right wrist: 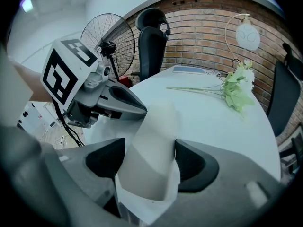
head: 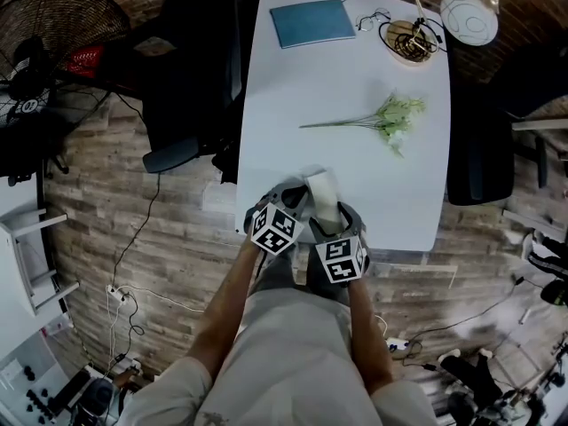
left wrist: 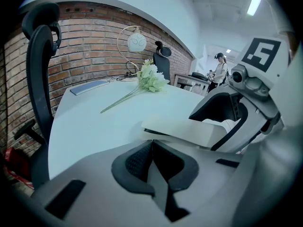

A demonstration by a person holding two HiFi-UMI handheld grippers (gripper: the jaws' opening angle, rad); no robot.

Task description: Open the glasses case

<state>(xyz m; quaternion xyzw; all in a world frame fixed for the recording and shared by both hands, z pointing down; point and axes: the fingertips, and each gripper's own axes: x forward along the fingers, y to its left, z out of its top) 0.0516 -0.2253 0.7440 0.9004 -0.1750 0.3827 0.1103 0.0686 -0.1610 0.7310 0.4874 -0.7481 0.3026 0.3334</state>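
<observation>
1. Right tool: clamped across the glasses case, which stands on end between the pads just above the counter's near edge.
2. Left tool: pads together, nothing visible between them. The tips sit right at the case's white flap; can't tell if they touch it.
3. Handling, my read: the case is light with a stiff-ish shell and smooth skin, so it's probably slippery under the pads. Keep the right clamp on the body, below the flap line. Take the flap by its free edge and peel it away.
4. Risk: squeezing too hard could pinch the flap shut.
5. Mid-counter: flower sprig. Counter's far end: blue notebook and lamp.
</observation>
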